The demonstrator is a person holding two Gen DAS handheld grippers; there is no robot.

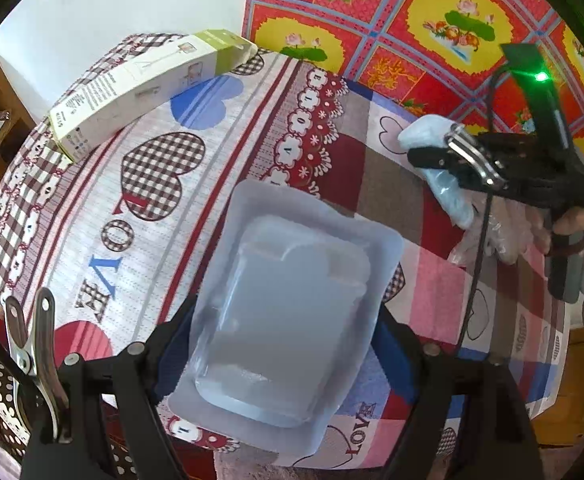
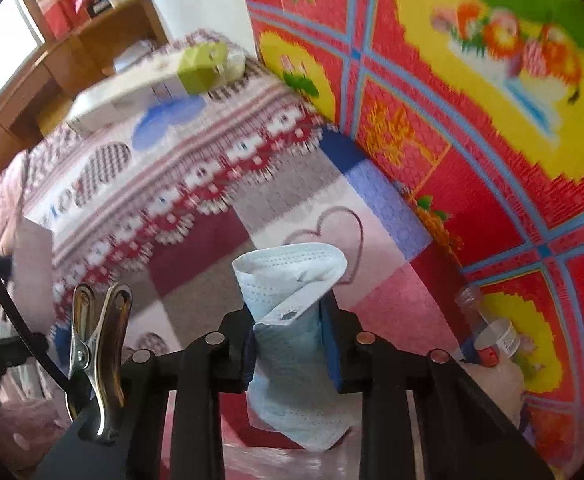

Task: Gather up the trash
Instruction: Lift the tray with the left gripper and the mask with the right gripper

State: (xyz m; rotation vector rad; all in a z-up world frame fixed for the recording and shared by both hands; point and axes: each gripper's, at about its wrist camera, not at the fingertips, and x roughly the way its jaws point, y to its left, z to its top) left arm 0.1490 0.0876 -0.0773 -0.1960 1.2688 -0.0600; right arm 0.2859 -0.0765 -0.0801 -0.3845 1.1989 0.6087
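- Left wrist view: the left tongs (image 1: 288, 344) are clamped on a clear plastic blister tray (image 1: 288, 316), which sits between the two fingers and reaches forward past their tips, above the heart-patterned blanket (image 1: 140, 208) of the bed.
- A long white-and-green carton (image 1: 148, 88) lies at the far edge of the blanket, well apart from the tray.
- Right wrist view: the right tongs (image 2: 290, 344) are closed on a crumpled light-blue face mask (image 2: 292, 320), pinched between the blue pads (image 2: 331, 344); its folded end sticks up beyond the fingertips.
- A plastic bottle (image 2: 487, 336) lies to the right, by the floral wall covering (image 2: 471, 128).
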